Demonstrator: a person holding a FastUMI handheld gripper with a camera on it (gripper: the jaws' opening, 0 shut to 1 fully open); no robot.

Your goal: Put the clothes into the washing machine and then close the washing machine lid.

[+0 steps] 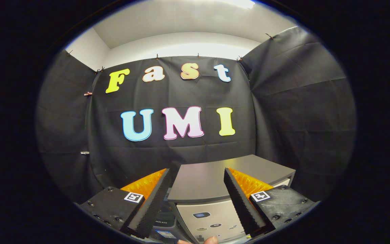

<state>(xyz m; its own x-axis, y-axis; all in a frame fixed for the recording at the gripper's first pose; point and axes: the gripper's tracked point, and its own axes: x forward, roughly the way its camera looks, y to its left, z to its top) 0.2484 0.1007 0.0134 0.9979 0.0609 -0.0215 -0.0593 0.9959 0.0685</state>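
Left finger: black ribbed pad (151, 200) w/ orange backing, angled inward; it covers part of a dark unit w/ labels (164, 226) low down beside the machine. We can't tell what that unit is.
Tool: the tool (196, 203) is spread wide, nothing between the fingers, nothing pinched. We judge it's held level and pointed at the machine to line up an approach, not to grasp yet.
Washing machine: grey box (212, 217) just ahead of and between the fingers, front panel w/ small buttons facing us.
Lid: the flat dark-grey lid (208, 178) lies down on top of the machine, looks closed from this angle. So, in our view, either the lid needs lifting first or the load step is already past; we can't tell which from here.
Clothes: none seen by us; no garment on the lid, none in the tool. Whether they're inside the drum is hidden by the lid.
Fingertip: a person's fingertip (210, 240) pokes in at the bottom, just below the front panel, close to the tool's base. Prob. part of the hand steadying the rig, but that's a guess.
Right finger: matching ribbed pad (240, 203), orange behind it, overlaps the machine's right front corner.
Obstacles: booth wall (300, 118) of black cloth stands close behind and to the right of the machine, so little room to swing wide on that side. Lid edge sits betw. the fingers, nothing else blocks the way in.
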